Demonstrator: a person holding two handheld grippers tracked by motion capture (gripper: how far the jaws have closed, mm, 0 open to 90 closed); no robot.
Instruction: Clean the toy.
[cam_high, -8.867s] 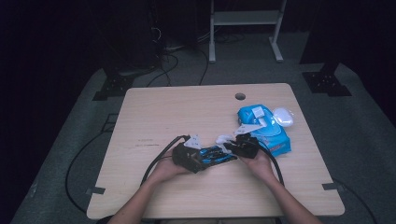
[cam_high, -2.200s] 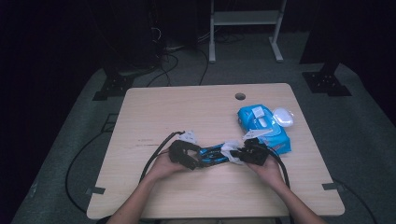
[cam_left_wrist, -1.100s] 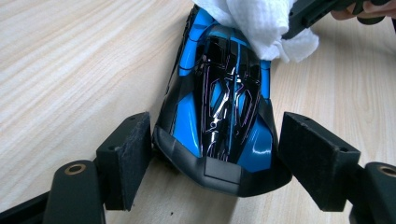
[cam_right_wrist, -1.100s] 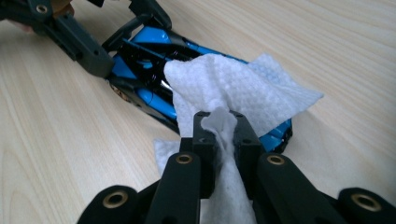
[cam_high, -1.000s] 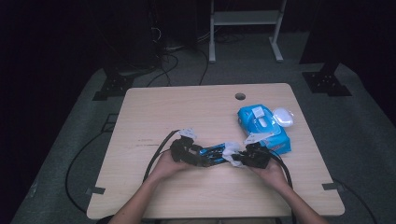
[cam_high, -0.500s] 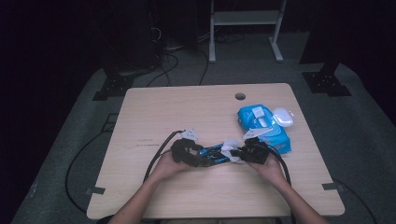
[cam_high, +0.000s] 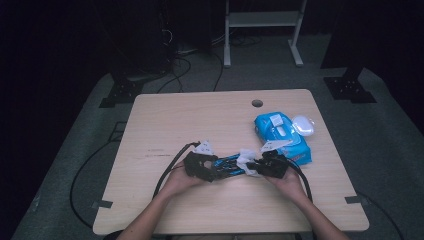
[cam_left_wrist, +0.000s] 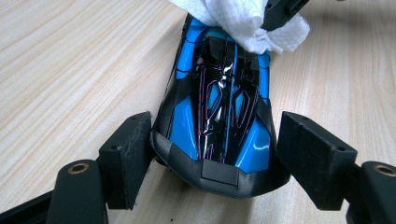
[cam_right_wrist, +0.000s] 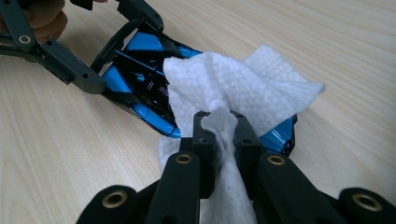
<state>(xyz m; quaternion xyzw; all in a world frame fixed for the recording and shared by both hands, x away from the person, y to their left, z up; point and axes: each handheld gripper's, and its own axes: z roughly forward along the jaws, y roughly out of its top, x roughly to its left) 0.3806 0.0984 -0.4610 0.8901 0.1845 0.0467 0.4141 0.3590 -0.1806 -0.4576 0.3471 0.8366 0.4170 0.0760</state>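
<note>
A blue and black toy car (cam_high: 227, 164) lies on the wooden table (cam_high: 200, 115), near the front edge. My left gripper (cam_high: 212, 170) is shut on one end of it; in the left gripper view the two pads (cam_left_wrist: 128, 154) press on the sides of the car (cam_left_wrist: 219, 107). My right gripper (cam_high: 256, 167) is shut on a crumpled white wipe (cam_right_wrist: 224, 88), pinched between its jaws (cam_right_wrist: 222, 126). The wipe (cam_left_wrist: 233, 18) rests on the other end of the car (cam_right_wrist: 140, 70).
A blue pack of wipes (cam_high: 280, 135) lies just behind the right hand, with a white oval lid (cam_high: 302, 125) beside it. A cable hole (cam_high: 257, 103) sits near the table's far edge. Black cables (cam_high: 167, 170) trail from both grippers toward the front.
Nothing visibly moves over the last second. Compared with the oldest frame, the right gripper with the wipe sits a little nearer the table's front edge.
</note>
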